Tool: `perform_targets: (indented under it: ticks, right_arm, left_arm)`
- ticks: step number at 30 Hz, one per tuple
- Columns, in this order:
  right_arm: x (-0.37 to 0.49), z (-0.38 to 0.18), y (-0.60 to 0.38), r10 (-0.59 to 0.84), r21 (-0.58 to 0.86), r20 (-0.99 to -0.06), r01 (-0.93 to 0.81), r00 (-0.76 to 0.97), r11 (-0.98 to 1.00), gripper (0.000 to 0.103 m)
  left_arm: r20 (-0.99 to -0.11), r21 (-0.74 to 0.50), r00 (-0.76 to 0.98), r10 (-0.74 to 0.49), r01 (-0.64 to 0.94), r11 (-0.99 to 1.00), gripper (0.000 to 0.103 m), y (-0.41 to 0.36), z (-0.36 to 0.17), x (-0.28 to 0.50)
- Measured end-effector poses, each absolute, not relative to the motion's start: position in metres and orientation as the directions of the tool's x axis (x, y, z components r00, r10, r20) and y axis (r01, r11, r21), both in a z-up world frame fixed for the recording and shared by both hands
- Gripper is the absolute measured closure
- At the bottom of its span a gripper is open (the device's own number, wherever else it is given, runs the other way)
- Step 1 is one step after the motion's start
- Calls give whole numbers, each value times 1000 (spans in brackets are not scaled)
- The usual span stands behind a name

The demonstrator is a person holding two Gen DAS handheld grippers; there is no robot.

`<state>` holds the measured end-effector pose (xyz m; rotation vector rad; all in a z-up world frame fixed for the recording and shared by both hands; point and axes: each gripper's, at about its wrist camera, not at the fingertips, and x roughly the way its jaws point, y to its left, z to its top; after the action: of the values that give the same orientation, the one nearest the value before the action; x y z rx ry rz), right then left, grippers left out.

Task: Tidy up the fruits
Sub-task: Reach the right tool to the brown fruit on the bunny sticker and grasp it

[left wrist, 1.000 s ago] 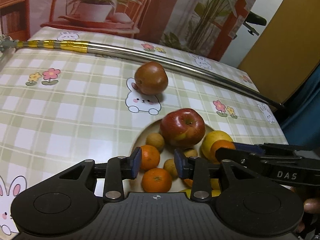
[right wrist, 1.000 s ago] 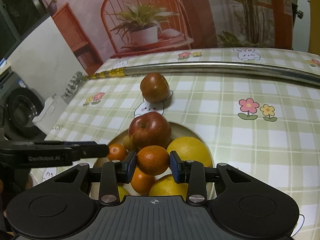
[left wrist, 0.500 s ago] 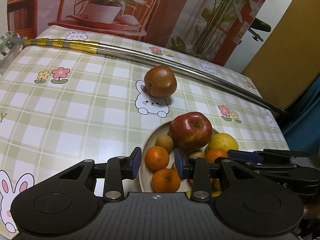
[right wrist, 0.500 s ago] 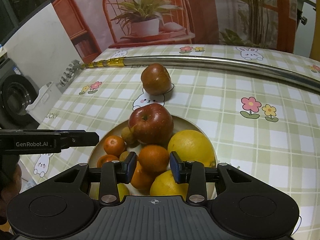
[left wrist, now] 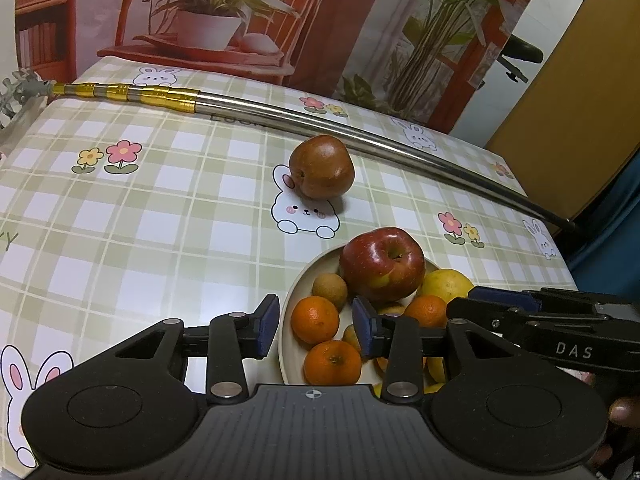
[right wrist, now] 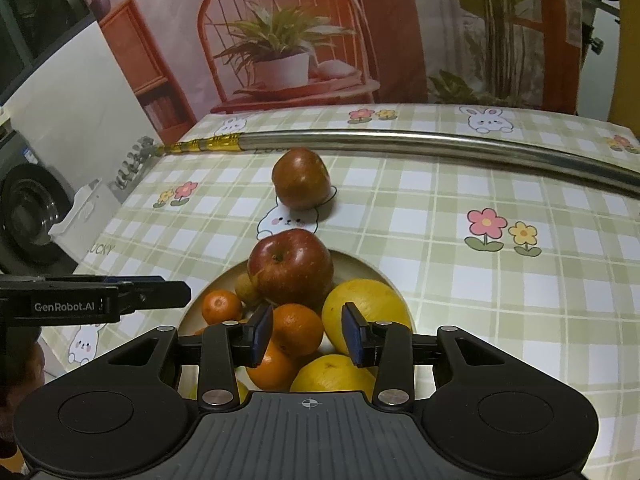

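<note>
A cream plate [left wrist: 283,334] [right wrist: 362,265] holds a red apple [left wrist: 382,264] [right wrist: 290,266], several small oranges, yellow citrus [right wrist: 364,316] and a small brown fruit [left wrist: 329,290]. A brownish apple [left wrist: 322,168] [right wrist: 301,180] lies alone on the tablecloth beyond the plate. My left gripper [left wrist: 316,322] is open over the plate's left side, with an orange [left wrist: 315,319] lying below its gap. My right gripper [right wrist: 308,330] is open; an orange [right wrist: 298,328] rests on the pile between its fingers, with a gap on its right side.
A long metal pole [left wrist: 360,142] [right wrist: 440,140] with a gold-taped end lies across the far side of the table. The checked cloth left of the plate is bare. The table's right edge runs close to the plate in the left wrist view.
My right gripper has opened and let go of the orange, which now rests on the pile. Both grippers have drawn back a little from the plate.
</note>
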<state>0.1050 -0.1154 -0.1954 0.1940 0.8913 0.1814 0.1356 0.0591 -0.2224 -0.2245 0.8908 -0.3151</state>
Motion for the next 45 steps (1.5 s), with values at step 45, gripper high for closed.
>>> perform_targets:
  ticks: [45]
  right_arm:
    - [147, -169, -143, 164, 187, -704, -42, 691, 982, 66]
  left_arm:
    - [-690, -296, 663, -291, 109, 949, 59, 86, -207, 141]
